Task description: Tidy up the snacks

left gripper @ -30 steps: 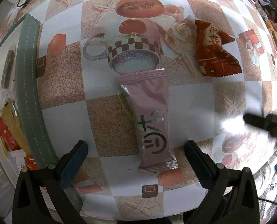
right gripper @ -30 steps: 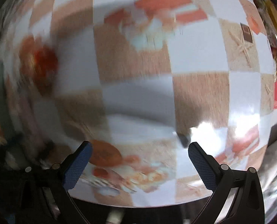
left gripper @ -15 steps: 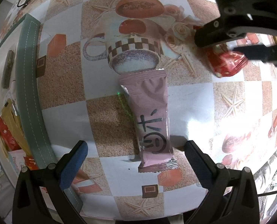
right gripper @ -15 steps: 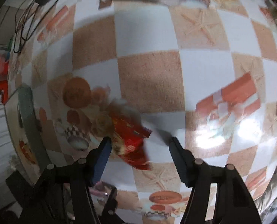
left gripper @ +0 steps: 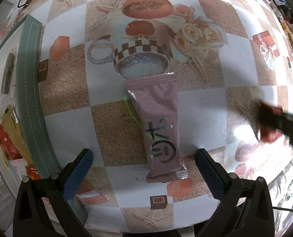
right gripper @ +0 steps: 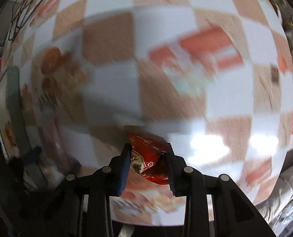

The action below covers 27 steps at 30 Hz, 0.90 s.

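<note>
1. Two black fingers of the right gripper [right gripper: 148, 154] clamp a crinkled red snack packet [right gripper: 148, 154] above the checkered tablecloth [right gripper: 111, 39].
2. The left gripper [left gripper: 144, 164] hovers spread wide, straddling a long pink snack packet [left gripper: 158, 126] lying flat.

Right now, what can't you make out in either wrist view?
- Right wrist view: tablecloth smeared by motion blur.
- Red snack packet: lower part covered by the right gripper; print unreadable.
- Left wrist view: that gripper and packet blurred at the right edge.
- Snacks beyond the green rim: cut off, too small.
</note>
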{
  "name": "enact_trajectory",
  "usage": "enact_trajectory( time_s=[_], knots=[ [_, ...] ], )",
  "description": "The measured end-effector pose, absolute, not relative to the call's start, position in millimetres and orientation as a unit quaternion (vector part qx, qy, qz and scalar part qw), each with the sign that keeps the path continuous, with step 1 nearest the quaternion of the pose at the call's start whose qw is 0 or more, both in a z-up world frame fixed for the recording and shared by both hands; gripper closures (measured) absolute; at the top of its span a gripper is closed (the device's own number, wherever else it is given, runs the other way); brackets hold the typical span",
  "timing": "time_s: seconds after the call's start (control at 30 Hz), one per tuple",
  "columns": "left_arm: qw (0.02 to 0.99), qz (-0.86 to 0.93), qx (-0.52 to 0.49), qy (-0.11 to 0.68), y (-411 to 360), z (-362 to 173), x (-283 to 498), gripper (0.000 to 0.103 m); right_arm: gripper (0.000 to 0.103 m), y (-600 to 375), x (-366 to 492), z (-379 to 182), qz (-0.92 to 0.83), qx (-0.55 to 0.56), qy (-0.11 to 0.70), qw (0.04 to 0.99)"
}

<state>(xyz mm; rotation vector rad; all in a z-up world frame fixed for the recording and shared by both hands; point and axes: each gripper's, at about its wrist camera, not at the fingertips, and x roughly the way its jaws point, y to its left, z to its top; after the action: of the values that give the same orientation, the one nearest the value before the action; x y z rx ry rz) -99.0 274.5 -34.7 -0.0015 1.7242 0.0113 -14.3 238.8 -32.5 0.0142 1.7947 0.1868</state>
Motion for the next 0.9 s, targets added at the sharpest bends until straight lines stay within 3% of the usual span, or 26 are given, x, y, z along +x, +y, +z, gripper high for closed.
enact_trajectory(
  time_s=[0.13,0.17,0.2,0.27,0.6,0.9],
  knots=[
    [0.648,0.005,-0.001,0.761,274.3,-35.0,-97.0,0.0,0.068,231.6,-29.0,-30.3,0.085,-0.001,0.775,0.626],
    [0.648,0.006,-0.001,0.762,274.1,-35.1,-96.3,0.0,0.064,233.1,-30.4,-29.7,0.089,-0.003,0.774,0.627],
    [0.648,0.006,-0.001,0.762,274.0,-35.1,-95.7,0.0,0.043,242.3,-24.0,-29.2,0.09,-0.007,0.773,0.627],
    [0.648,0.005,-0.001,0.761,273.9,-34.9,-95.0,0.0,0.026,245.5,-31.4,-24.7,0.083,-0.029,0.76,0.643],
    [0.659,0.005,-0.002,0.752,273.1,-31.8,-103.4,0.0,0.026,197.5,-65.4,-36.9,0.079,-0.031,0.768,0.635],
    [0.656,0.005,-0.002,0.755,274.3,-32.1,-105.0,0.0,0.009,223.2,-47.3,-52.3,0.076,-0.03,0.77,0.633]
  ],
)
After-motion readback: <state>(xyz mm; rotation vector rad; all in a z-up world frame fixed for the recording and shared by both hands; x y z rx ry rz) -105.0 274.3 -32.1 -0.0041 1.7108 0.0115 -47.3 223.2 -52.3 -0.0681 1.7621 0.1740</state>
